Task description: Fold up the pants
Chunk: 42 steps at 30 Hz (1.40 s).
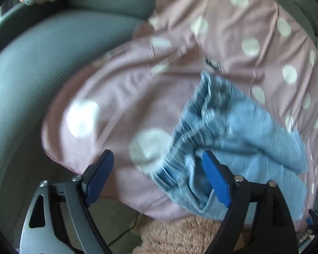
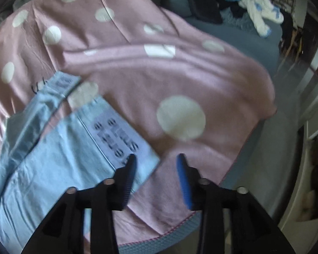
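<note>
light blue pants [image 2: 53, 148] flat on dotted blanket [image 2: 180, 63], cuffs toward right gripper [image 2: 156, 158], both grippers released, left gripper [image 1: 156, 154] at waistband

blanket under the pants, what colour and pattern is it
The blanket is dusty pink with large white polka dots, clearest in the right wrist view.

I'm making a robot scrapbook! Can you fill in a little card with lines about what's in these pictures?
Pants: light blue pants, spread out, not folded
Under them: pink blanket with white dots
Left claw: open, at the bunched waistband
Right claw: open, holding nothing, above the printed cuff
Behind: grey-green sofa
</note>
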Motion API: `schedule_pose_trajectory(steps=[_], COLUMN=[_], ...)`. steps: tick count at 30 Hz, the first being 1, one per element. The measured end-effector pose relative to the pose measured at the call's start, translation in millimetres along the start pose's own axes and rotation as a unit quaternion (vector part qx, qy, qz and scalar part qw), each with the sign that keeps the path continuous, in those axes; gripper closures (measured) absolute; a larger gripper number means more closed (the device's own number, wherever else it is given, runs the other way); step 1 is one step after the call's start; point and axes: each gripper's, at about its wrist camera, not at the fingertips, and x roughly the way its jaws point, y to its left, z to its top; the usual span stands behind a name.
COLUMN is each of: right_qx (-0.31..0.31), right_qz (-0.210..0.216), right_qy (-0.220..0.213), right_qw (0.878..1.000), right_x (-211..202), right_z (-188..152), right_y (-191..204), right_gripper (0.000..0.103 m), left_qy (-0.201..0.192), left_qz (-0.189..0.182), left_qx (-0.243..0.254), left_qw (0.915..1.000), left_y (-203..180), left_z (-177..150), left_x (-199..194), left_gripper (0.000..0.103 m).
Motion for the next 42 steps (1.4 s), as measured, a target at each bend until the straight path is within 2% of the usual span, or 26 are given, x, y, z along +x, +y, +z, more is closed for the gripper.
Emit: schedule_pose_trajectory(steps=[2,3,5,8,9,10,11,13,16,18,20,23,25,27,29,30,31,32,34,37,39,42], right_qx=[0.001,0.005,0.001,-0.035,-0.047,-0.055,-0.059,-0.068,-0.092,-0.101,-0.088,-0.109,-0.125,-0.107,-0.103,-0.111,-0.119,-0.127,-0.130,-0.131,-0.128,-0.119], right_qz=[0.027,0.049,0.085,0.142,0.154,0.164,0.173,0.208,0.198,0.197,0.197,0.134,0.115,0.109,0.102,0.091,0.083,0.080,0.101,0.135,0.162,0.215], right_qy=[-0.011,-0.016,-0.023,-0.021,-0.013,-0.002,0.017,0.064,0.102,0.122,0.151,0.158,0.163,0.178,0.177,0.170,0.165,0.162,0.164,0.152,0.134,0.078], right_qw=[1.000,0.999,0.996,0.989,0.987,0.985,0.983,0.974,0.970,0.968,0.965,0.972,0.972,0.972,0.973,0.975,0.976,0.975,0.973,0.970,0.969,0.966], right_x=[-13,-20,-30,-37,-35,-30,-21,-5,15,31,52,75,88,100,106,107,107,107,102,85,66,18], right_z=[10,17,31,54,60,68,75,82,83,85,84,80,76,72,68,67,66,65,62,61,59,49], right_y=[6,12,29,79,96,115,137,176,233,271,296,329,345,350,351,351,351,351,344,325,309,271], right_gripper=[0.042,0.038,0.035,0.032,0.030,0.030,0.030,0.030,0.030,0.030,0.030,0.030,0.030,0.030,0.038,0.057,0.070,0.073,0.084,0.092,0.094,0.096], left_qy=[-0.030,-0.036,-0.031,-0.001,0.012,0.028,0.048,0.085,0.122,0.130,0.127,0.134,0.134,0.132,0.130,0.129,0.128,0.127,0.125,0.124,0.125,0.130], left_qz=[0.003,-0.009,-0.057,-0.126,-0.142,-0.151,-0.159,-0.169,-0.158,-0.148,-0.157,-0.167,-0.171,-0.173,-0.171,-0.170,-0.169,-0.167,-0.165,-0.163,-0.161,-0.175], left_qx=[-0.016,-0.021,-0.010,0.026,0.039,0.052,0.062,0.090,0.119,0.124,0.121,0.114,0.112,0.111,0.112,0.114,0.116,0.116,0.117,0.112,0.108,0.084], left_qw=[0.9994,0.9991,0.9979,0.9916,0.9890,0.9867,0.9842,0.9779,0.9727,0.9724,0.9719,0.9702,0.9697,0.9698,0.9702,0.9703,0.9705,0.9707,0.9713,0.9724,0.9731,0.9724], left_y=[2,-1,-17,-52,-64,-76,-89,-109,-125,-126,-123,-120,-117,-117,-118,-118,-119,-119,-120,-120,-120,-117], left_z=[9,12,14,6,1,-4,-12,-25,-45,-52,-52,-50,-49,-51,-51,-52,-52,-52,-52,-51,-50,-49], left_x=[-14,-18,-17,-2,6,14,25,44,68,78,80,83,84,83,82,82,81,82,82,80,79,74], left_gripper=[0.010,0.010,0.011,0.015,0.020,0.033,0.043,0.057,0.060,0.061,0.061,0.060,0.060,0.060,0.060,0.060,0.060,0.060,0.060,0.060,0.059,0.047])
